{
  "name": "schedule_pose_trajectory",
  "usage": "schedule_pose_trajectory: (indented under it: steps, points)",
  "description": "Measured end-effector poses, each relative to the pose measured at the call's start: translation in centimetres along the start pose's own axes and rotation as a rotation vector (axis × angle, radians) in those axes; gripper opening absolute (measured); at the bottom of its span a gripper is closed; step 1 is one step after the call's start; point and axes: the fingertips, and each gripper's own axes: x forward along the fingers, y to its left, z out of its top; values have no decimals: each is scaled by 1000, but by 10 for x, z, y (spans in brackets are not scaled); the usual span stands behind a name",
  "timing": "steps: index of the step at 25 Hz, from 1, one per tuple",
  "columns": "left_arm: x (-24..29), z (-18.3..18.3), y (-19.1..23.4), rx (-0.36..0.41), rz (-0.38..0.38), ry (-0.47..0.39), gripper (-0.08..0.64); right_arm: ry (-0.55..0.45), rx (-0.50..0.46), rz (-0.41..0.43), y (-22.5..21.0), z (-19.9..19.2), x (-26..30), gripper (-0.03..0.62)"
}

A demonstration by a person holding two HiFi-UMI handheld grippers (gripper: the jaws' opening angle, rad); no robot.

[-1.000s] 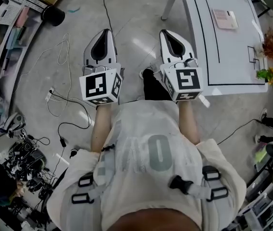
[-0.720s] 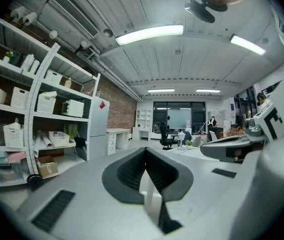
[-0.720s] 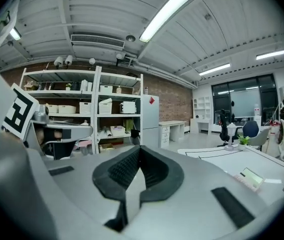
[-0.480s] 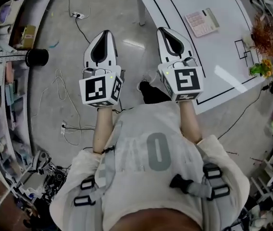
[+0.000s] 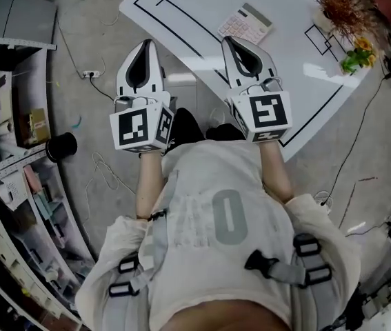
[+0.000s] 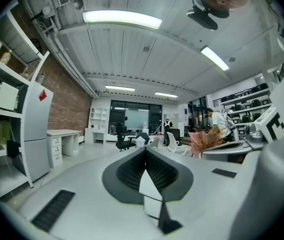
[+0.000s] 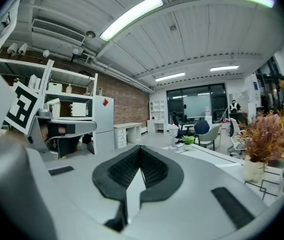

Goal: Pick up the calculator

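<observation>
Both pressed together and empty: left claw (image 5: pixel 146 45), right claw (image 5: pixel 226 40); calculator (image 5: pixel 245 24) lies on table (image 5: pixel 298 81).

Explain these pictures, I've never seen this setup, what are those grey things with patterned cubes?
No robot here: a person wears a head camera looking down past their chest. Each hand holds a grey pincer, the left tool and right tool; the cubes belong to them. The other two pictures come from cameras riding on each tool, looking along its jaws. Both tools are shut and empty. Ahead, a white table with black lines carries the calculator, untouched, and plants near one edge.
</observation>
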Motion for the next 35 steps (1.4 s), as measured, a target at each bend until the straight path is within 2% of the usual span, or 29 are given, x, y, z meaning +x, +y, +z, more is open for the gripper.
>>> schedule_pose_trajectory:
  steps: [9, 12, 15, 22, 27, 35]
  points:
    - [70, 4, -90, -6, -340, -13, 20, -15, 46, -345, -74, -7, -66, 8]
    - [86, 0, -122, -7, -484, -8, 20, -8, 66, -485, -93, -11, -88, 8]
    - [101, -3, -149, -15, -608, 7, 20, 1, 76, -612, -107, -12, -106, 8]
    - [120, 10, -187, -19, -836, 8, 20, 4, 105, -839, -126, -4, -128, 8]
    - [139, 18, -189, -6, -943, 12, 20, 7, 116, -959, -127, 5, -124, 8]
    - [162, 17, -189, -34, -1033, 32, 20, 20, 127, -1084, -129, 8, -122, 8]
